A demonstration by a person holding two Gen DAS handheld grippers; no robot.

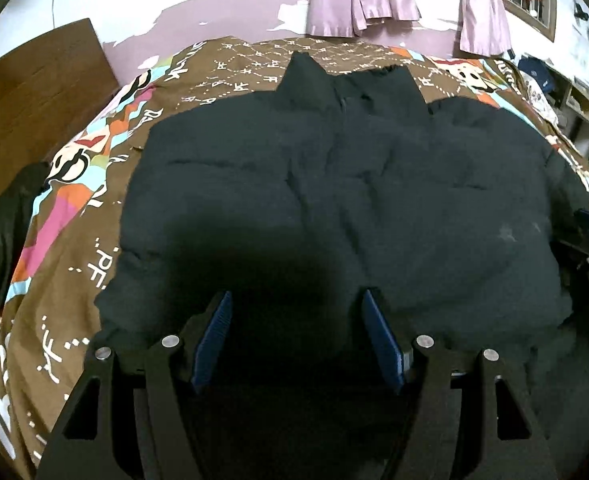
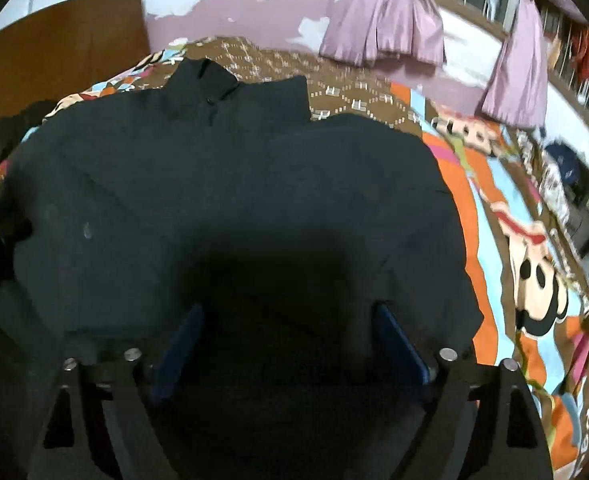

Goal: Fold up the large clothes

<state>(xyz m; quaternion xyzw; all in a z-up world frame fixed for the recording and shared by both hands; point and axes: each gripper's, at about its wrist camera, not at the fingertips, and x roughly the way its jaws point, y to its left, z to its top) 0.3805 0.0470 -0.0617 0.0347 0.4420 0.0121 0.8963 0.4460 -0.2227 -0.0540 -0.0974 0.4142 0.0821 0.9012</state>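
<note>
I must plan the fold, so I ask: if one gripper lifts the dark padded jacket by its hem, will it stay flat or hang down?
The dark padded jacket would probably droop: its surface shows soft creases on the patterned bedspread. Its puffy bulk suggests it is light for its size, yet thick for open fingers to pinch.

A deep shadow swallows the near hem of the dark padded jacket (image 1: 334, 200) between both sets of jaws, so contact there cannot be told. The jacket's spread hides much of the brown cartoon-print bedspread (image 1: 74, 240). The lilac satin curtains (image 2: 386, 28) are cut off at the top edge, and the cluttered wooden shelves (image 2: 582, 200) at right dissolve into blur.
</note>
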